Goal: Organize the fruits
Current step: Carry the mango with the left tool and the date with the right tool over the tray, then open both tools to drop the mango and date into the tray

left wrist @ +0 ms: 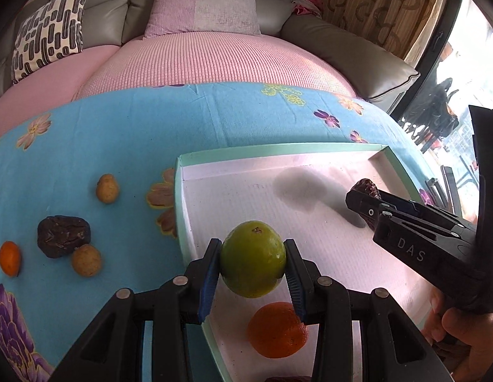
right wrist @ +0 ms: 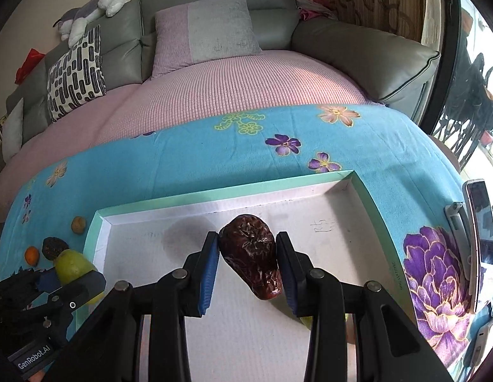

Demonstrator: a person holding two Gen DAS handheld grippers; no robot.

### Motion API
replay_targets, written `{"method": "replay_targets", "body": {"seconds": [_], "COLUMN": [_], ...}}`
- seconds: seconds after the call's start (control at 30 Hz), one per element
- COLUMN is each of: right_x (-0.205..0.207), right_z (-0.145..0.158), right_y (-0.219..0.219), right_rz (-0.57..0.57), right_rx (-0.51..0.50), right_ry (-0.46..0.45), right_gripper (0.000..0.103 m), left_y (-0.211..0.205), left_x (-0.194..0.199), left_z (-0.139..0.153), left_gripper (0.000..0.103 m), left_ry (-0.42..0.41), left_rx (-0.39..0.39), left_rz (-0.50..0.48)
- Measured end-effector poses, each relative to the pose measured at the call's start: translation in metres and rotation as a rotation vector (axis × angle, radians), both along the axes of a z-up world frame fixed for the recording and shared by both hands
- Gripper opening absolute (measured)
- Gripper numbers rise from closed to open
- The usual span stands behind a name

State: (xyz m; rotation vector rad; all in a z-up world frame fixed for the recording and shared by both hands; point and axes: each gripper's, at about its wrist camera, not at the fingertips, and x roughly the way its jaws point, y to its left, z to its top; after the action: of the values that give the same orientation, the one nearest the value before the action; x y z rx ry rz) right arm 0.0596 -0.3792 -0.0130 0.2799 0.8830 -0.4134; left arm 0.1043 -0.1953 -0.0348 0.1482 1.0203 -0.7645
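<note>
My left gripper [left wrist: 253, 264] is shut on a green lime [left wrist: 253, 258] and holds it above the left part of the white tray [left wrist: 278, 156]. An orange [left wrist: 276, 329] lies in the tray below it. My right gripper [right wrist: 248, 261] is shut on a dark red date [right wrist: 251, 254] and holds it over the tray [right wrist: 214, 199]. The right gripper shows in the left wrist view [left wrist: 362, 203]; the left gripper with the lime [right wrist: 70, 264] shows in the right wrist view.
On the blue flowered cloth [left wrist: 103, 146] left of the tray lie a dark date [left wrist: 62, 235], two tan longans [left wrist: 107, 187] [left wrist: 86, 260] and a small kumquat [left wrist: 9, 258]. A phone on a stand [right wrist: 478, 235] is at the right. A sofa with cushions [left wrist: 202, 3] is behind.
</note>
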Motion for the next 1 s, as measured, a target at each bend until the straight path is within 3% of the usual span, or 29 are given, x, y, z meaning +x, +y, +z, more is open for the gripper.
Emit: {"method": "replay_targets", "body": {"seconds": [0.3, 0.6, 0.77, 0.9, 1.0], "right_x": [0.005, 0.005, 0.007, 0.007, 0.006], "right_z": [-0.024, -0.024, -0.023, -0.018, -0.010], "right_y": [0.000, 0.003, 0.004, 0.007, 0.012], "right_rz": [0.007, 0.012, 0.015, 0.017, 0.025], "right_rx": [0.026, 0.012, 0.008, -0.009, -0.037], "right_ry": [0.070, 0.083, 0.099, 0.102, 0.099], "right_gripper": [0.038, 0.038, 0.039, 0.054, 0.054], "left_y": [0.000, -0.004, 0.000, 0.004, 0.011], "left_x": [0.000, -0.001, -0.003, -0.005, -0.005], "left_z": [-0.002, -0.001, 0.011, 0.022, 0.029], "left_gripper": [0.041, 0.042, 0.050, 0.053, 0.056], "left_ry": [0.010, 0.009, -0.023, -0.050, -0.072], "left_rx": [0.007, 0.026, 0.021, 0.023, 0.029], "left_rz": [-0.003, -0.003, -0.003, -0.001, 0.010]}}
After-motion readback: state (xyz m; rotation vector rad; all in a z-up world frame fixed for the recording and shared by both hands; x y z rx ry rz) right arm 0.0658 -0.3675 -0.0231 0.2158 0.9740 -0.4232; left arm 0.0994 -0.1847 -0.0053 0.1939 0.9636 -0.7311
